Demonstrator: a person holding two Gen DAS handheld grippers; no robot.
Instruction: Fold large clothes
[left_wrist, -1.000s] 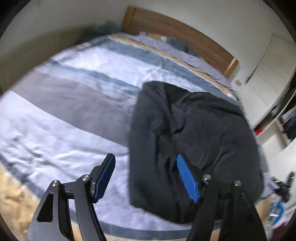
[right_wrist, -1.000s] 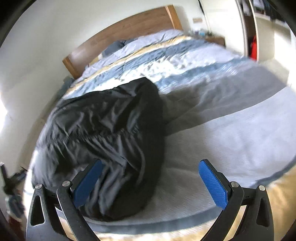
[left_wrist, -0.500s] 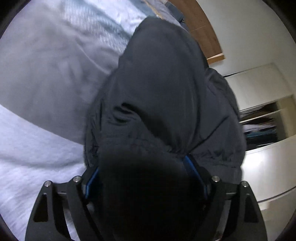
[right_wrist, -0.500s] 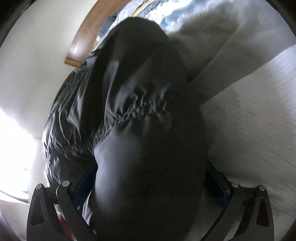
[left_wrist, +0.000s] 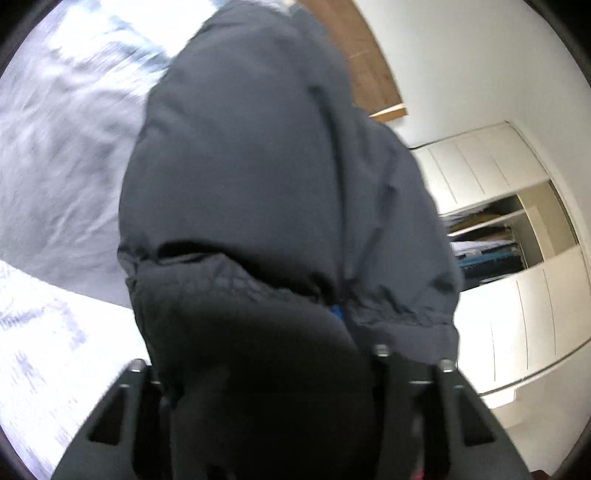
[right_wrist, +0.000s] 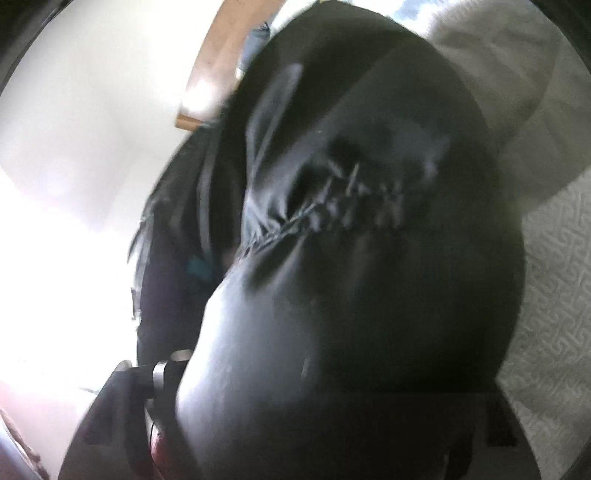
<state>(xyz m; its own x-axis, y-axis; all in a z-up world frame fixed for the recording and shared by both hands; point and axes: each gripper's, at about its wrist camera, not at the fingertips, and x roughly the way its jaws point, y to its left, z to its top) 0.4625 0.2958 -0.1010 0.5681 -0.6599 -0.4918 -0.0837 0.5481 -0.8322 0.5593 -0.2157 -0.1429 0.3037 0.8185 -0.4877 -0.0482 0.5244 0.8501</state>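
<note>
A large dark padded jacket lies on the bed and fills both views. Its gathered near hem bulges up between the fingers of my left gripper, whose jaws are closing on it. Only a sliver of the right blue pad shows, pressed against the fabric. In the right wrist view the same jacket is bunched over my right gripper. Those jaws are closing on the fabric too, with the pads buried under it. The elastic seam runs just ahead of them.
A striped blue, grey and white bedspread spreads to the left of the jacket, and its pale textured part lies to the right. The wooden headboard stands at the far end. A white wardrobe with an open shelf stands at the right.
Both grippers came down from open above the bed onto the jacket's near edge. The jaws have narrowed around the bunched fabric, which now covers the pads.
</note>
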